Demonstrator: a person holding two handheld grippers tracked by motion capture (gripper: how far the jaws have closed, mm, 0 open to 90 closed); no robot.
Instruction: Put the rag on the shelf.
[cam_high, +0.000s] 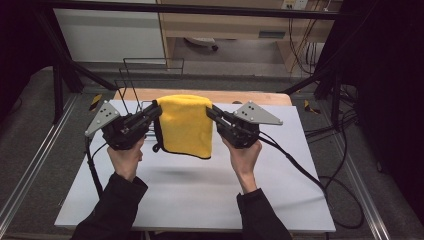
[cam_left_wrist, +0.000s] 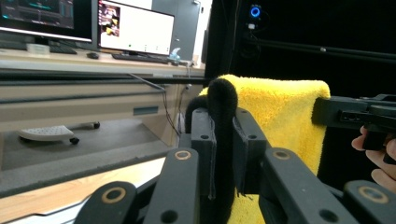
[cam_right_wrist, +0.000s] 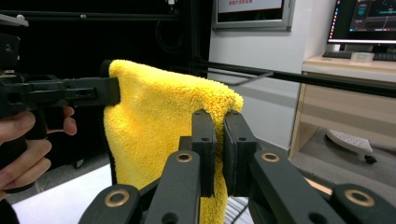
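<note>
The towel hung above the tabletop, stretched flat between both tongs: left tongs and right tongs each clamped an upper corner, probably for draping.

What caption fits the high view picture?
Two hand-held grippers, left gripper and right gripper, hold a yellow towel above the white table.

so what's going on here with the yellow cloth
A person holds a yellow towel up above the white table, one top corner pinched in each gripper. The left gripper and right gripper are both shut on it, and the towel hangs between them. A thin wire rack stands behind.
</note>
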